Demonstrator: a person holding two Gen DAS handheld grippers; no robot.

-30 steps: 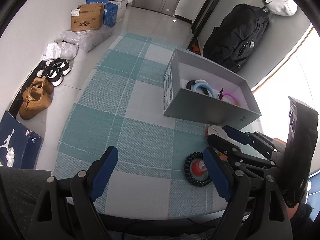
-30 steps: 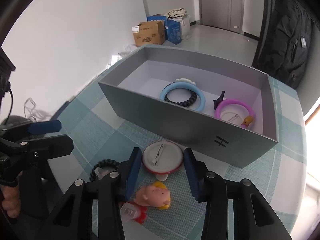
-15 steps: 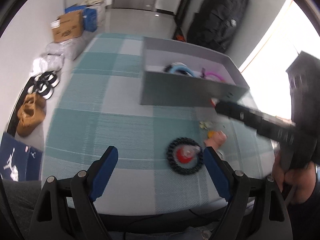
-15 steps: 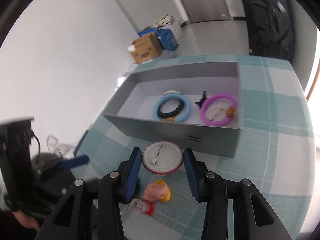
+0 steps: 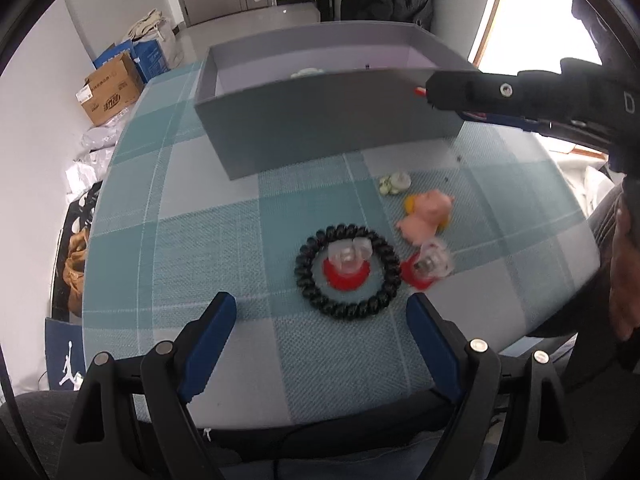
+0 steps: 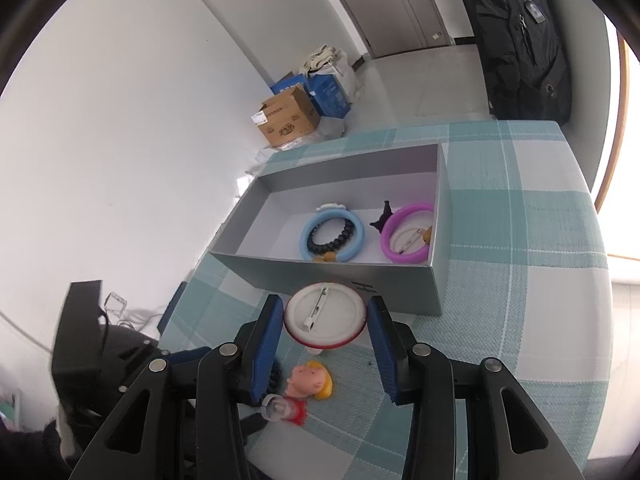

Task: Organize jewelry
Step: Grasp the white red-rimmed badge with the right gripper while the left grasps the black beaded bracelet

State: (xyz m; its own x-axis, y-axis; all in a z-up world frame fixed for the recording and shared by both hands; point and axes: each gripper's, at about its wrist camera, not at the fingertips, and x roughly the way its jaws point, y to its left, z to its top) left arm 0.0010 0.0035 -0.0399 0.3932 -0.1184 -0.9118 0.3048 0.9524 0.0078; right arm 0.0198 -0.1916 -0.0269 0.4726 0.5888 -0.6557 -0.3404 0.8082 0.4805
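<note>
My right gripper is shut on a round white badge with a red rim, pin side up, just in front of the grey box. Inside the box lie a blue ring around a black bead bracelet, and a purple ring. My left gripper stands open over the checked cloth, with a black coil bracelet just ahead of its fingers. A red-and-clear piece sits inside that coil. A second one, a pink doll head and a small white piece lie to the right.
The round table's edge runs right under my left gripper. The right gripper's black arm crosses the box's right corner, with a person's hand behind it. Cardboard boxes, shoes and a black bag are on the floor.
My right gripper has lifted the badge off the cloth and rolled, the box now lying squarer ahead. My left gripper has swung right, bringing the black coil bracelet between its fingers' lines.
</note>
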